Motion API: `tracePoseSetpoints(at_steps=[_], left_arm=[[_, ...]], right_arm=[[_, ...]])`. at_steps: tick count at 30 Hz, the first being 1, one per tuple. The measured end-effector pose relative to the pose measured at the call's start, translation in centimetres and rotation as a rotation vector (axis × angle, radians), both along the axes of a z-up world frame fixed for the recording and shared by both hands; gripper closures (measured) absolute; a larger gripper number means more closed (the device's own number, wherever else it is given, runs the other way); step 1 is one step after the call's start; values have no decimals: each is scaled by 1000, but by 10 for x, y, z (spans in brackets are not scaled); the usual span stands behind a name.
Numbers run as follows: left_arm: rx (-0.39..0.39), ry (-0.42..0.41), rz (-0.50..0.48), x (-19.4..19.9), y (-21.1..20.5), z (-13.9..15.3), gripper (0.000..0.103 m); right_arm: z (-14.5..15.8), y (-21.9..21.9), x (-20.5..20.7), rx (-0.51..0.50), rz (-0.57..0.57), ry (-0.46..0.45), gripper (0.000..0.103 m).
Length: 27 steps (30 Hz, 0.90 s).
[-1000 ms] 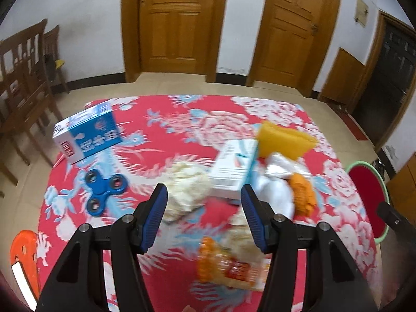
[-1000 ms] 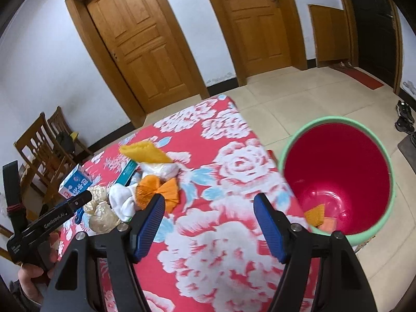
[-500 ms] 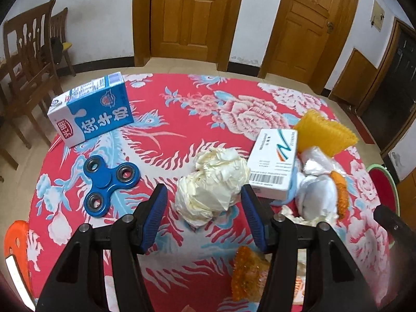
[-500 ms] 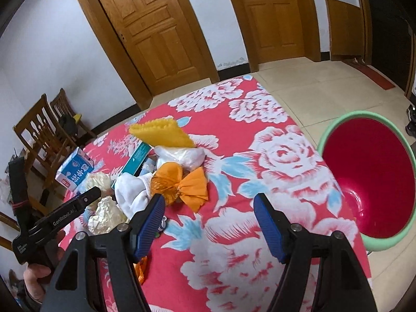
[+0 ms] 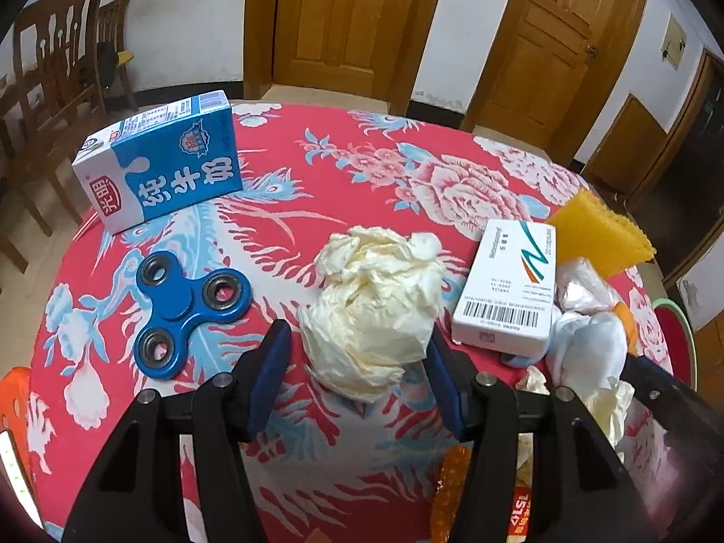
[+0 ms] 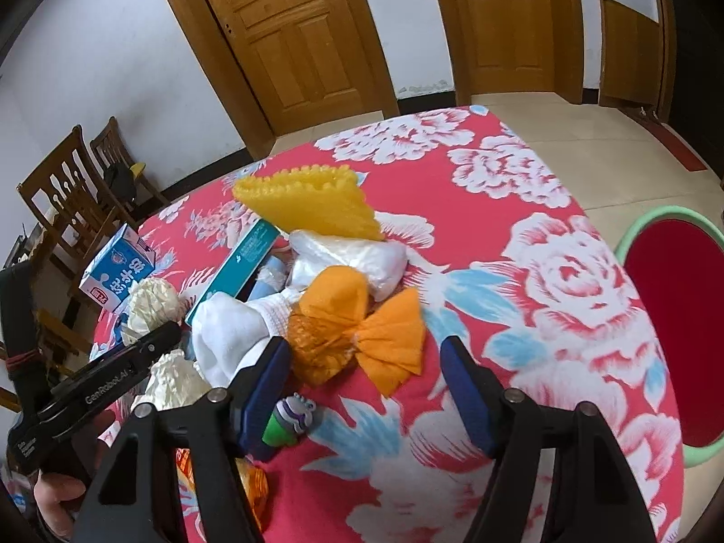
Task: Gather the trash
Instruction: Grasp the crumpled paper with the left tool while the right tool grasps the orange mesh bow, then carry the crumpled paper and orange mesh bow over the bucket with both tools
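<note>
On the red flowered tablecloth [image 5: 362, 172] lies a heap of trash. In the left wrist view a crumpled cream paper ball [image 5: 375, 312] sits between the blue fingertips of my left gripper [image 5: 357, 371]. The gripper is open and its pads stand just clear of the paper. In the right wrist view a crumpled orange wrapper [image 6: 357, 330] lies between the tips of my right gripper [image 6: 366, 380]. Those jaws are closing, and the pads do not press on it. The red bin with a green rim [image 6: 674, 326] stands on the floor at the right, beside the table.
A blue milk carton [image 5: 167, 167], a blue fidget spinner [image 5: 190, 303], a white box [image 5: 507, 289], a yellow foam sheet [image 5: 597, 235] and a white plastic bag [image 5: 583, 348] crowd the table. A small green toy [image 6: 289, 421] lies by the right gripper's left finger. Wooden chairs [image 5: 54, 72] stand at the left.
My left gripper came down over the cream paper ball, which now lies between its tips. My right gripper swung left from the bin to the orange wrapper, and its jaws narrowed a little.
</note>
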<state>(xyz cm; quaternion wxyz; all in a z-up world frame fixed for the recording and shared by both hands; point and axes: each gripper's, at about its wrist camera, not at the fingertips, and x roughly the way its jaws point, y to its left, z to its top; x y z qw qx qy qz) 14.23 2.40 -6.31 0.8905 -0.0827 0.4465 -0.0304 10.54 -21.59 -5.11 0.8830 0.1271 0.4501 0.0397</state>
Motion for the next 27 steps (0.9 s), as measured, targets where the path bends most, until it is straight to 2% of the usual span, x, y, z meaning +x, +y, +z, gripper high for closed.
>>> tracePoseSetpoints(at_steps=[10, 13, 16, 19, 22, 27], left_arm=[[32, -20, -12, 0, -4, -1, 44], [39, -24, -11, 0, -4, 0, 53], [19, -24, -7, -1, -1, 0, 58], [3, -20, -8, -1, 1, 0, 59], [-11, -22, -9, -2, 2, 1, 61], [-40, -35, -12, -7, 3, 6, 62]], right_arm=[[-7, 2, 4, 2, 8, -2, 55], [-8, 5, 5, -2, 23, -15, 62], [-8, 5, 6, 14, 32, -20, 73], [-3, 8, 3, 26, 57, -34, 91], [5, 13, -2, -21, 67, -71, 92], [17, 7, -8, -12, 51, -99, 92]])
